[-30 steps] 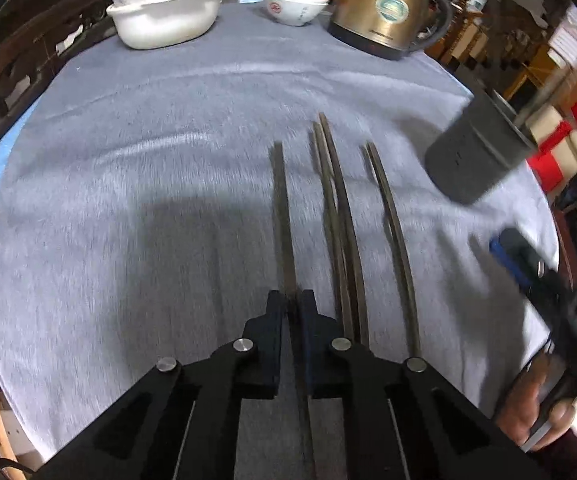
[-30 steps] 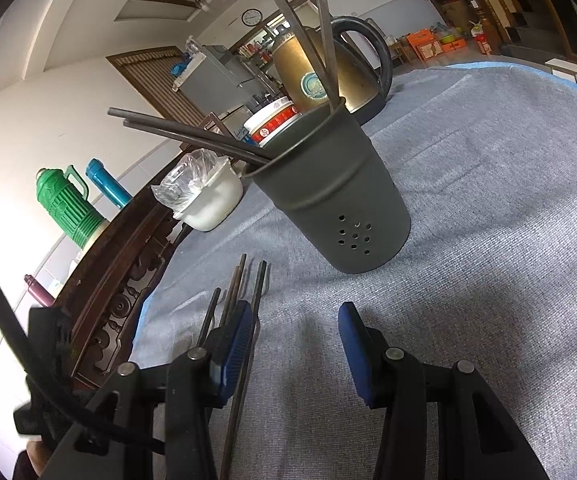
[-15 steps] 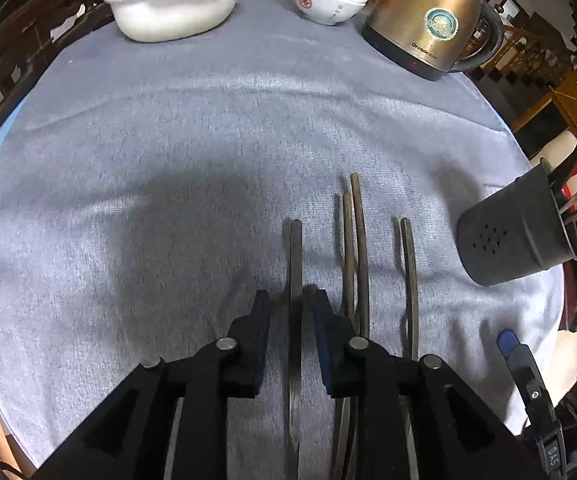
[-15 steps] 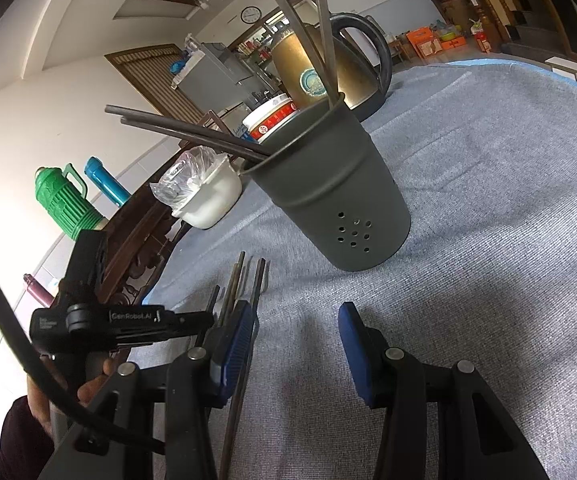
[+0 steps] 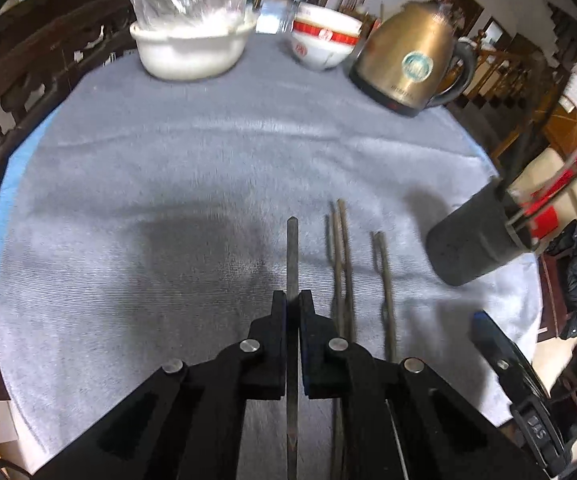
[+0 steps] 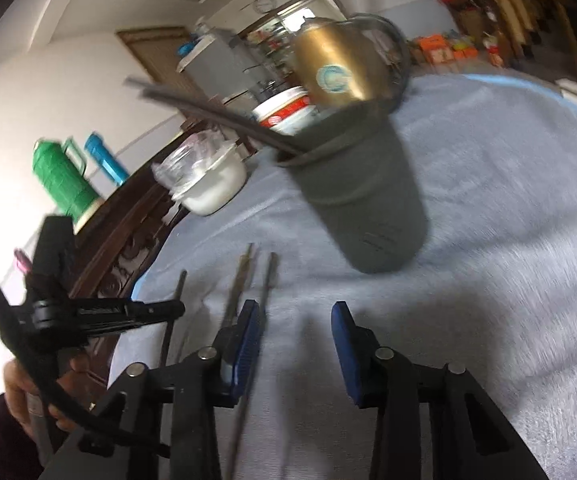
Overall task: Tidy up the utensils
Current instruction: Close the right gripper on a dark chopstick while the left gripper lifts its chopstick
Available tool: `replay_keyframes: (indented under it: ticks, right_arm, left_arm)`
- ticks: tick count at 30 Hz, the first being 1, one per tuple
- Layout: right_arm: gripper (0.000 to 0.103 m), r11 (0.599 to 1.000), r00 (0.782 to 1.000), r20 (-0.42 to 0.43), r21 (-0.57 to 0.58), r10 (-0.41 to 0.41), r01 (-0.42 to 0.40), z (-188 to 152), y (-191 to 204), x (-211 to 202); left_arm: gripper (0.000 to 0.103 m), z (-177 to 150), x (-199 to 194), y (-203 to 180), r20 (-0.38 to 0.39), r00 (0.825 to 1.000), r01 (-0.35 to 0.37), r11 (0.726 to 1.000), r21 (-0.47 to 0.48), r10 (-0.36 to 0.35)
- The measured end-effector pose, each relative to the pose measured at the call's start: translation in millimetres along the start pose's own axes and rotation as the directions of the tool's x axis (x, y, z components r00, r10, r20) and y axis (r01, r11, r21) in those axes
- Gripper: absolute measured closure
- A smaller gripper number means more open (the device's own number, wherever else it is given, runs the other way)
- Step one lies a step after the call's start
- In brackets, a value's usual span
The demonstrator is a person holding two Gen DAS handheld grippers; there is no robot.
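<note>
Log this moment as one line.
left gripper: shut on dark chopstick | right gripper: open, empty | dark grey utensil cup: tilted

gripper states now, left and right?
Left gripper: closed on a chopstick.
Right gripper: open, holding nothing, facing the utensil holder.

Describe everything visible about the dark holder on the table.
The holder is a dark grey, matte, metal-looking cylinder with an open top, standing on the grey cloth. It appears tilted, though the fisheye view may cause that. Dark chopsticks lean out over its rim. No gripper touches it. The kettle stands behind it.
</note>
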State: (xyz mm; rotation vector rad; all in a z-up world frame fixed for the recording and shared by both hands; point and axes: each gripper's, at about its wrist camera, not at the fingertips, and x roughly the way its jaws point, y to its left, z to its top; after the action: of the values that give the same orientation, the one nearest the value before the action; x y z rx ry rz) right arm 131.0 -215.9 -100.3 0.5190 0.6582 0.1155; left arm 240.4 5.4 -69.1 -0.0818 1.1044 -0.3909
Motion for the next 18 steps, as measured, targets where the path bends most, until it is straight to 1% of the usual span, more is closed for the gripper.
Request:
replay_keyframes:
  ticks: [1, 4, 5, 6, 7, 9, 11, 15, 18]
  right_arm:
    - [0.064, 1.000, 1.000, -0.018, -0.022, 0.004, -0.004, 6, 9, 5]
    - [0.066, 0.996, 0.996, -0.071, -0.085, -0.048, 0.042, 21, 34, 25]
    - [0.069, 0.993, 0.994, -0.090, -0.102, -0.067, 0.057, 24, 39, 33]
    - [0.076, 0.989, 0.989, -0.111, -0.118, -0.097, 0.084, 26, 45, 43]
    - [0.078, 0.987, 0.984, -0.135, -0.127, -0.119, 0.102, 27, 48, 53]
    - [0.080, 0.982, 0.973, -0.171, -0.129, -0.156, 0.135, 28, 51, 68]
    - [0.083, 0.977, 0.965, -0.186, -0.135, -0.187, 0.163, 27, 53, 81]
    - [0.084, 0.965, 0.945, -0.214, -0.140, -0.249, 0.222, 28, 56, 105]
    - [0.090, 0.957, 0.932, -0.229, -0.141, -0.282, 0.255, 30, 55, 116]
  left_arm:
    - [0.097, 1, -4, -2, 0.013, 1.000, 0.006, 1.000, 0.004, -0.006]
    - [0.097, -2, -24, -2, 0.052, 0.998, 0.019, 1.000, 0.009, -0.020]
    - [0.097, -3, -31, -1, 0.064, 0.998, 0.028, 1.000, 0.009, -0.029]
    - [0.097, -4, -38, 0, 0.075, 0.997, 0.035, 0.999, 0.009, -0.036]
    - [0.097, -4, -42, 0, 0.084, 0.996, 0.042, 0.999, 0.007, -0.042]
    - [0.097, -6, -52, 2, 0.103, 0.993, 0.053, 0.999, 0.005, -0.053]
    - [0.097, -8, -60, 3, 0.119, 0.991, 0.063, 0.998, 0.005, -0.063]
    - [0.097, -11, -72, 5, 0.143, 0.987, 0.076, 0.997, 0.008, -0.076]
    - [0.097, -12, -76, 4, 0.150, 0.985, 0.085, 0.996, 0.010, -0.085]
